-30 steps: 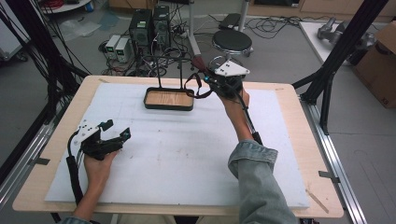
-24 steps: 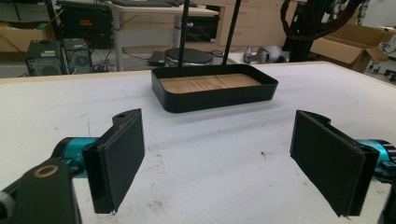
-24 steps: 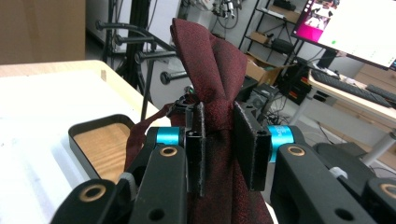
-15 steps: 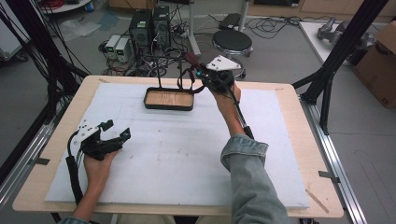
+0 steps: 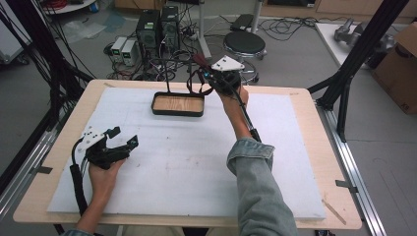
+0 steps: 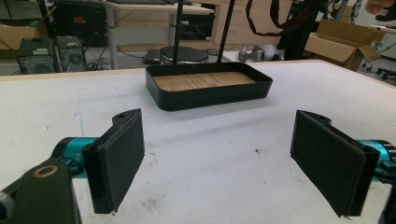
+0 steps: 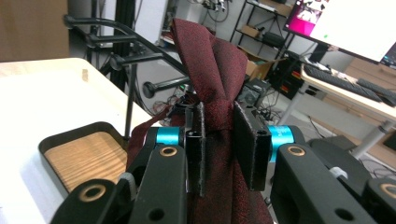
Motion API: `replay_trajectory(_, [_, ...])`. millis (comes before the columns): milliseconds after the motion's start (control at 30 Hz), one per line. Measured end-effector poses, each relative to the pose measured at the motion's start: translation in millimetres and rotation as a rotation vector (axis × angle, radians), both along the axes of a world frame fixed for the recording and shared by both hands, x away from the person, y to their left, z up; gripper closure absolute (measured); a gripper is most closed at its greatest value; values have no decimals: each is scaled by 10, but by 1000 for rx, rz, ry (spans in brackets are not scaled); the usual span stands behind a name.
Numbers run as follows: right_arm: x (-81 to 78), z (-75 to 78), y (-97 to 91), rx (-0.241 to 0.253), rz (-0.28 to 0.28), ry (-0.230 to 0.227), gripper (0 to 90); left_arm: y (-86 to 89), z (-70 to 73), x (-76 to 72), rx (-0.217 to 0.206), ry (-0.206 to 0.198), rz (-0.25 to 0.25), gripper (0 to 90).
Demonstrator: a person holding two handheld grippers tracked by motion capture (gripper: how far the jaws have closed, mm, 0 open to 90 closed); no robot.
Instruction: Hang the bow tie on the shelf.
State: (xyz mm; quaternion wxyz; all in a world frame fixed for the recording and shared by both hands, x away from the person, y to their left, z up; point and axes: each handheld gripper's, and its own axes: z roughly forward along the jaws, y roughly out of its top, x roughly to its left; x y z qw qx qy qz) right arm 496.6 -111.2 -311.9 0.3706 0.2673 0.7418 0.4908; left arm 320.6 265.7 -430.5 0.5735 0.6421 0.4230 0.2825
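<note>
**Dark red necktie, in transit near rack and tray**

Necktie [image 7: 212,70]: folded, clamped between the closed right tongs [image 7: 225,144], held aloft by the black tray [image 5: 178,104] at the counter [image 5: 295,98] far edge, seemingly for hanging on the rack [image 7: 116,42]. Left tongs [image 6: 219,158]: spread wide, empty, resting on the white sheet [image 5: 187,162], well apart, likely on standby

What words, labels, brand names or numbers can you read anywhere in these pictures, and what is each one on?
No text can be read anywhere.
Cardboard box at the right of the high view: a dark mark on its side, too blurred to read.
Monitor in the right gripper view: bright screen content, too blurred to read.
Black tray, dark red necktie, right gripper and left gripper: no lettering visible.
</note>
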Motion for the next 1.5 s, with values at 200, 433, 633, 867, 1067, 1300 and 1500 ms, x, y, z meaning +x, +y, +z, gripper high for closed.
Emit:
replay_trajectory(200, [83, -106, -25, -17, -41, 43, 745, 0, 4, -6, 6, 2, -4, 179])
replay_trajectory(433, [125, -157, -45, -31, -59, 59, 740, -1, 2, -7, 3, 1, -4, 178])
replay_trajectory(633, [139, -204, -46, -30, -62, 83, 731, -3, 4, -9, 3, 1, -4, 178])
replay_trajectory(867, [150, -234, -29, -44, -65, 91, 720, -3, 2, -8, 2, 1, -5, 178])
replay_trajectory(1067, [155, -256, -16, -77, -61, 101, 697, -7, 1, -8, 1, 2, -5, 179])
replay_trajectory(1300, [157, -289, 23, -92, -52, 112, 658, -4, 1, -8, 3, 3, -4, 179])
replay_trajectory(1500, [152, -290, 20, -103, -51, 120, 645, -6, 2, -9, 3, 3, -5, 179])
